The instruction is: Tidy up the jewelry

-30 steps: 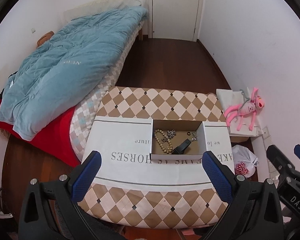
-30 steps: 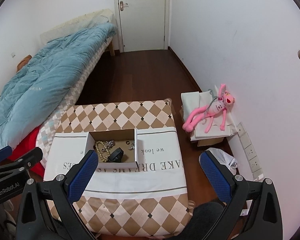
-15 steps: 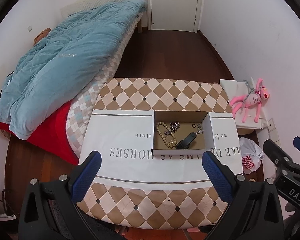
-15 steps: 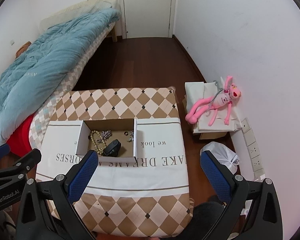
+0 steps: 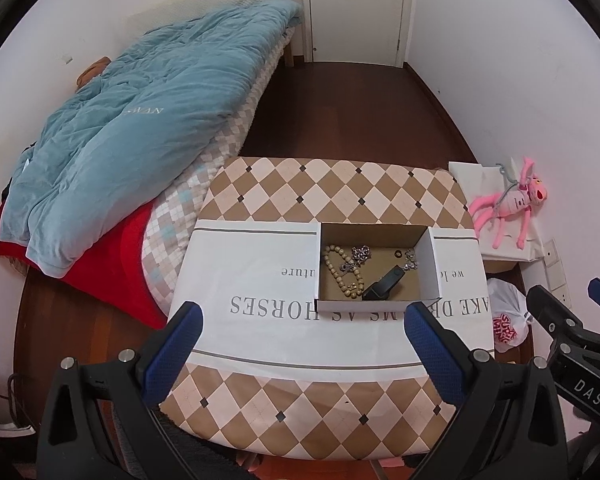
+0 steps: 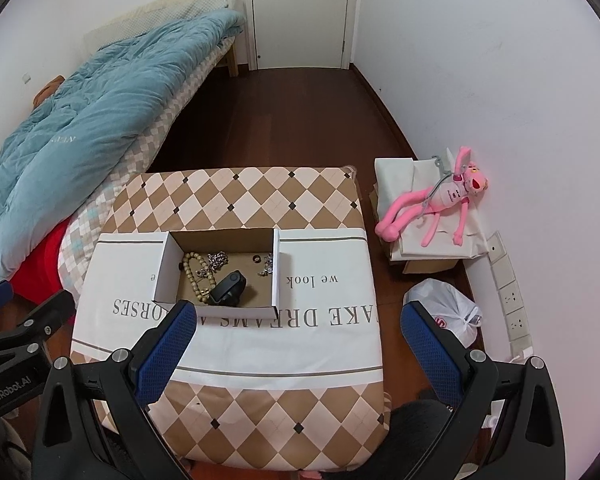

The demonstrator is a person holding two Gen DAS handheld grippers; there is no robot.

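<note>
An open cardboard box (image 5: 430,264) (image 6: 164,268) stands on a table covered with a checked cloth (image 5: 300,188) (image 6: 260,192). In it lie a string of tan beads (image 5: 338,266) (image 6: 194,276), a silver chain (image 5: 360,255) (image 6: 217,259), a small silver piece (image 5: 410,258) (image 6: 267,263), a small dark ring (image 5: 398,254) (image 6: 256,259) and a black wristband (image 5: 384,286) (image 6: 229,285). My left gripper (image 5: 304,344) is open and empty, high above the table's near side. My right gripper (image 6: 298,348) is open and empty, to the right of the box.
A bed with a blue duvet (image 5: 140,120) (image 6: 84,124) lies on the left. A pink plush toy (image 5: 508,204) (image 6: 440,204) rests on white boxes by the right wall. A white plastic bag (image 5: 508,320) (image 6: 448,308) sits on the dark wood floor. A closed door (image 5: 356,8) is at the back.
Both grippers have risen and tilted down, so the table and box appear from higher up. Both stay open. Nothing in the box has moved.
</note>
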